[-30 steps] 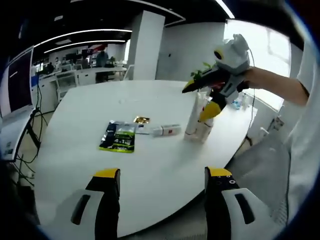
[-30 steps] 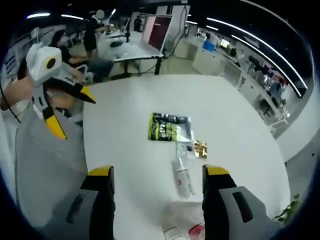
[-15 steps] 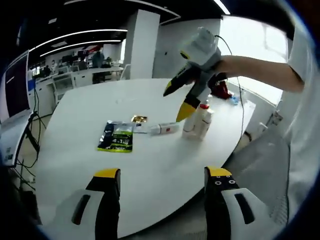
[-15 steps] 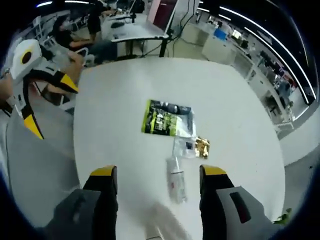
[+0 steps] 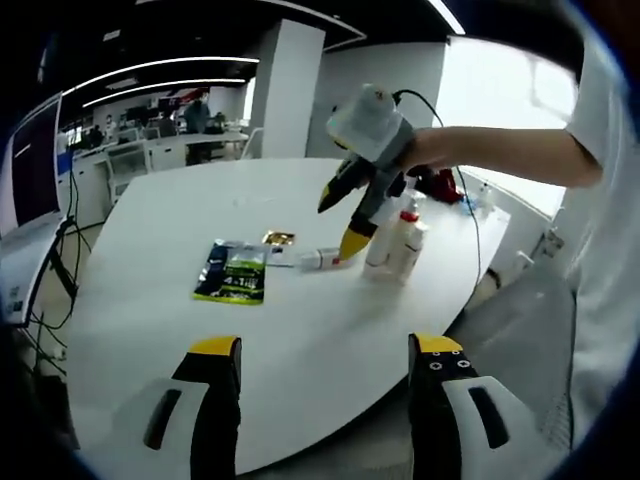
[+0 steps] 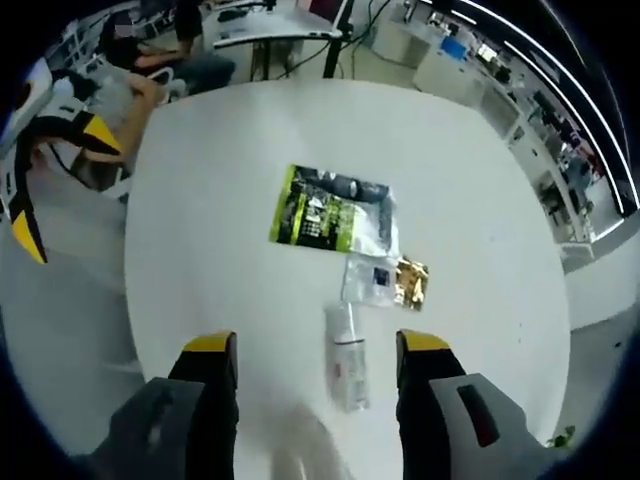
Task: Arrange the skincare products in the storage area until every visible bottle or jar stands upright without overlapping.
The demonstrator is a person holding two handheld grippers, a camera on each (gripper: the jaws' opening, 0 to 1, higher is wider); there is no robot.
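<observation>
Right claw (image 5: 345, 215) has dropped toward the lying tube (image 6: 346, 357) on the bench (image 6: 200, 250), jaws spread, empty; left claw (image 5: 325, 350) spread too; left gripper view adds two upright bottles (image 5: 395, 243) beside it.

Left gripper (image 5: 327, 350): two dark grey jaws, yellow-tipped, grey slotted bases. Right gripper (image 5: 342, 215): pale grey housing, black body, yellow-tipped black jaws, black cable trailing behind. Same yellow-capped grey jaws on right gripper (image 6: 312, 345). White short sleeve (image 5: 612, 120) worn.

Green sachet (image 6: 330, 210) print — blurred, no text legible.
</observation>
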